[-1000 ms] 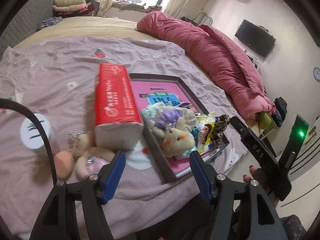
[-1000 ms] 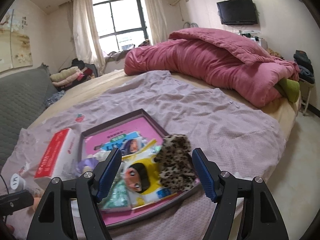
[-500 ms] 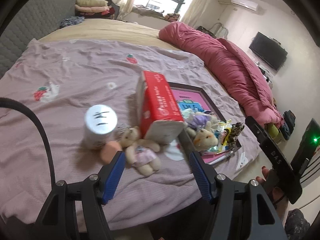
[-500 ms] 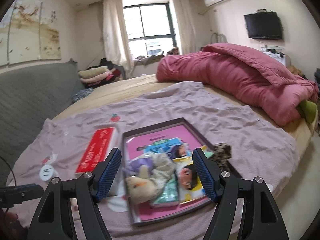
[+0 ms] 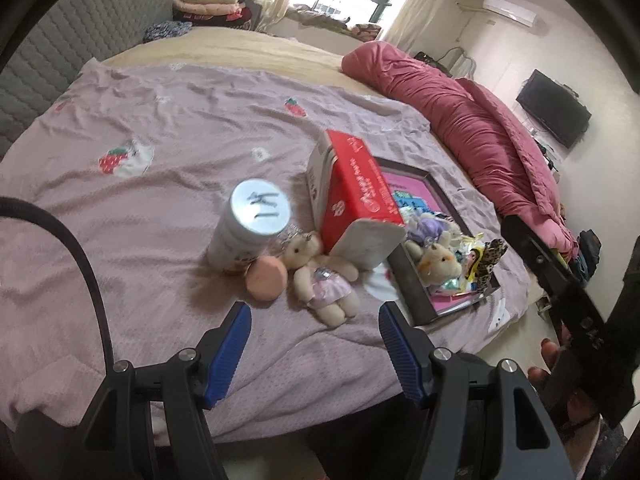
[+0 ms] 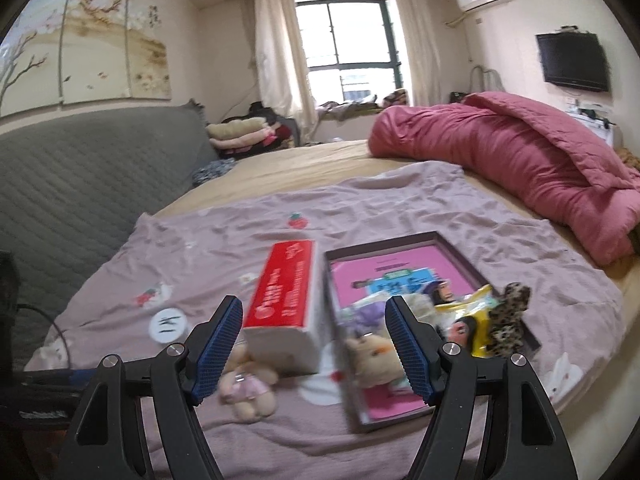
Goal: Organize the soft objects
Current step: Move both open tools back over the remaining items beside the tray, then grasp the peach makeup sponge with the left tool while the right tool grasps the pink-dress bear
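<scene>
Your bed is covered in a matt, wrinkled mauve cloth with a fine knit texture. The teddy bear looks plush and fuzzy, its skirt faintly shiny. The tissue pack wears glossy red plastic wrap. The tray has a dark matt rim and a smooth pink printed floor. The quilt is soft matt fabric. Your gripper pads are ribbed blue plastic or rubber.

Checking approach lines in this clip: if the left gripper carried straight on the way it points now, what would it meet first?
Most likely the small teddy bear in a pink skirt, lying between the open left gripper fingers' line of sight; the peach round sponge sits just left. Depth is uncertain.
</scene>
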Demonstrator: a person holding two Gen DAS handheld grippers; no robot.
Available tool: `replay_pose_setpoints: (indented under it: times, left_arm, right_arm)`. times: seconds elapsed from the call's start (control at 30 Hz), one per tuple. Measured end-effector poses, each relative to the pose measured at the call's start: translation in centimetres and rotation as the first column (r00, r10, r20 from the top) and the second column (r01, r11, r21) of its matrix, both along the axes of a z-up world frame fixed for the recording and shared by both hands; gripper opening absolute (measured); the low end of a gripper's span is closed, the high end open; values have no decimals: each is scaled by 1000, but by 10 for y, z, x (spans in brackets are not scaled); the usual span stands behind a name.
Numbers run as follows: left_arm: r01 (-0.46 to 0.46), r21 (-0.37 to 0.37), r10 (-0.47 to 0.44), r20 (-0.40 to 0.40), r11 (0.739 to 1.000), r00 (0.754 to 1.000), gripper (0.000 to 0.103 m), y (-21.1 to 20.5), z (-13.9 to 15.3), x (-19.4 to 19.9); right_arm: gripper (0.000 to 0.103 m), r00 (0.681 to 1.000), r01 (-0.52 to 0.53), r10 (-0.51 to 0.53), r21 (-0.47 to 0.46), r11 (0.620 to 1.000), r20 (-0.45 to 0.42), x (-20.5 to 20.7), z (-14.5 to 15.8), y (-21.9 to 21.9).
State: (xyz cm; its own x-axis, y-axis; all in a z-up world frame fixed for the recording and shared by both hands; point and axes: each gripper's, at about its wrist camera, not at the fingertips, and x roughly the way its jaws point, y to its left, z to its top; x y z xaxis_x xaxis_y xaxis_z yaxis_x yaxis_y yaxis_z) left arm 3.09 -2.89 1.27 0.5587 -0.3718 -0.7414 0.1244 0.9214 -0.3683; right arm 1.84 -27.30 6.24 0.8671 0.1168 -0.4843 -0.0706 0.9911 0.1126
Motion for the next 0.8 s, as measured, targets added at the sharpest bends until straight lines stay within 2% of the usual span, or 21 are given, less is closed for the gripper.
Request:
replay_pose_setpoints:
  times: [0.3, 0.5, 0.8]
  left_arm:
    - [-38, -19, 37, -60, 999, 998, 66, 9, -25, 3]
    - [-44, -32, 42, -85, 998, 995, 66, 9, -40, 10]
    - [-91, -79, 79, -145, 993, 986, 66, 5, -69, 42]
  right_arm:
    - [75, 995, -95, 94, -26, 995, -36, -3, -7, 35]
    - [75, 990, -103, 100, -28, 994, -95, 3, -20, 35]
    - [75, 975, -109, 94, -67, 992, -204, 17, -45, 38]
